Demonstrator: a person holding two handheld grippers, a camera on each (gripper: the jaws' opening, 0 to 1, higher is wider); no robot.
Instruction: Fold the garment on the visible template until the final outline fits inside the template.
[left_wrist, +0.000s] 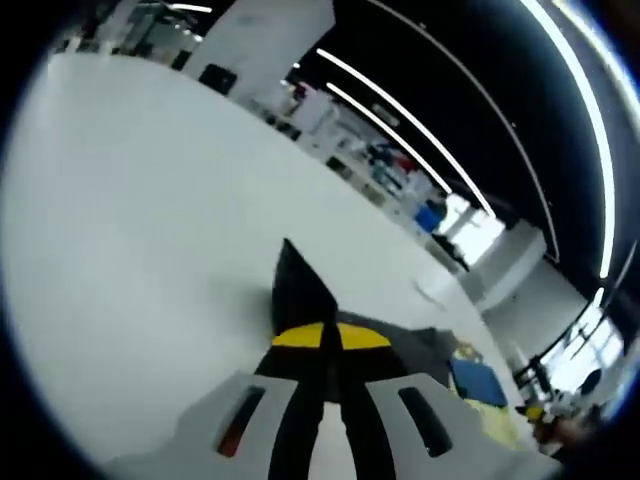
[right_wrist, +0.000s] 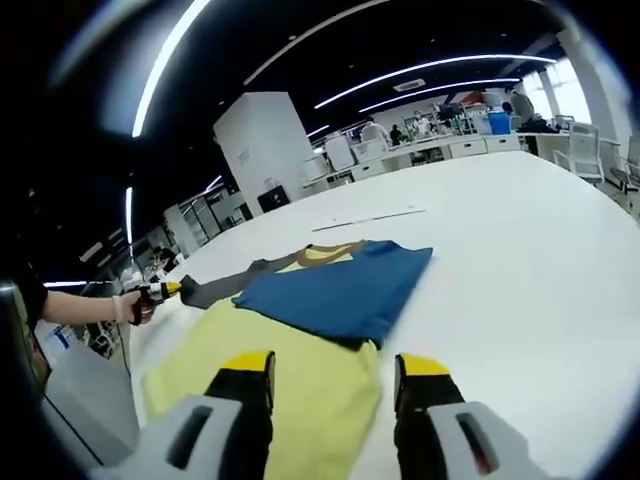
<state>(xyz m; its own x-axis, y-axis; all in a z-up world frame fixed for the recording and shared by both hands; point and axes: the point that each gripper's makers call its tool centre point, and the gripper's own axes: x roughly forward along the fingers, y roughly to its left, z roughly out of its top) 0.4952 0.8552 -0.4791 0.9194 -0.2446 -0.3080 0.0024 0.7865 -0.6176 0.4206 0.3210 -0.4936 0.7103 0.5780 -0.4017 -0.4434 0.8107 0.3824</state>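
Observation:
The garment (right_wrist: 340, 285) is blue with dark grey sleeves and a tan collar, and lies partly folded on the yellow template (right_wrist: 290, 400) on the white table (right_wrist: 520, 260). My right gripper (right_wrist: 335, 372) hangs open just above the template's near part, holding nothing. One dark grey sleeve (right_wrist: 215, 285) is drawn out to the left, where my left gripper (right_wrist: 168, 290), held by a hand, pinches its end. In the left gripper view my left gripper (left_wrist: 330, 336) is shut on that grey sleeve (left_wrist: 295, 285), which peaks above the jaws. The blue garment (left_wrist: 478, 380) and template (left_wrist: 500, 425) lie at lower right.
A thin pale strip (right_wrist: 370, 220) lies on the table beyond the garment. Desks, chairs and people stand at the far end of the room (right_wrist: 450, 135). A grey-white object (right_wrist: 80, 395) sits by the table's left edge. Bare white table (left_wrist: 150, 220) spreads beyond the left gripper.

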